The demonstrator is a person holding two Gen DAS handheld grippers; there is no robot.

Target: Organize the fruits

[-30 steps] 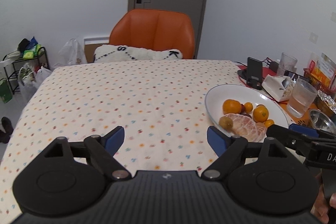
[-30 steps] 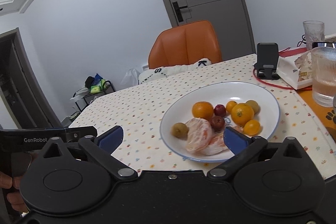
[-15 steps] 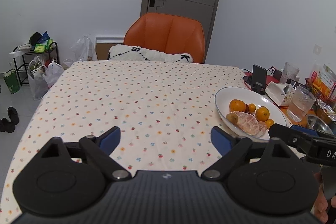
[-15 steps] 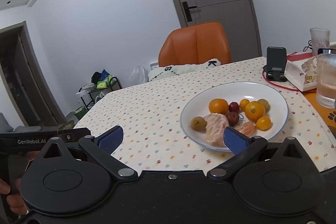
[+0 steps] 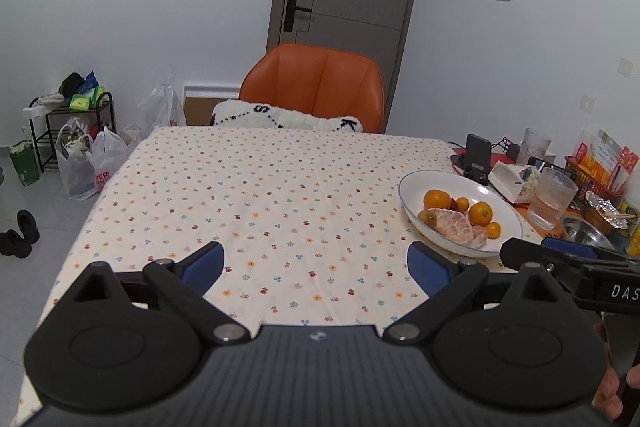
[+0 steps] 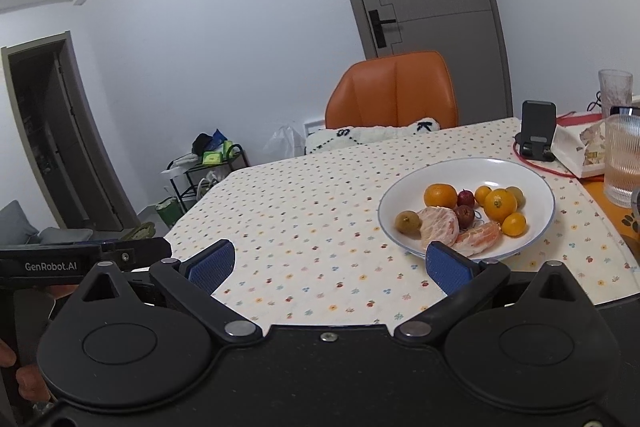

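all visible fruit is sitting together in the white plate [image 6: 536, 227], which is resting on the table [image 5: 260, 195] at the right of centre in both views. in the right wrist view the plate is holding a large orange [image 6: 440, 195] at its upper left, a second orange [image 6: 500, 204] to the right, two small dark red fruits [image 6: 466, 197] between them, a peeled citrus [image 6: 439, 225] with a loose segment [image 6: 478, 241] at the lower edge, a brownish-green fruit [image 6: 408, 221] at far left, another [image 6: 515, 193] at upper right, and small orange fruits [image 6: 513, 223]. no fruit is lying loose on the tablecloth in either view. the left hand-held gripper [image 5: 316, 263] is hovering over bare cloth with its blue pads wide apart and nothing between them; the right hand-held gripper [image 6: 328, 261] is likewise spread and empty, its right pad overlapping the plate's near rim in the picture, though contact cannot be confirmed. judgement: the gathering appears complete or nearly so, since nothing is waiting outside the plate; any remaining sorting within the plate cannot be determined. a glass [image 5: 552, 197], phone stand [image 5: 477, 155] and clutter are standing at the far right.
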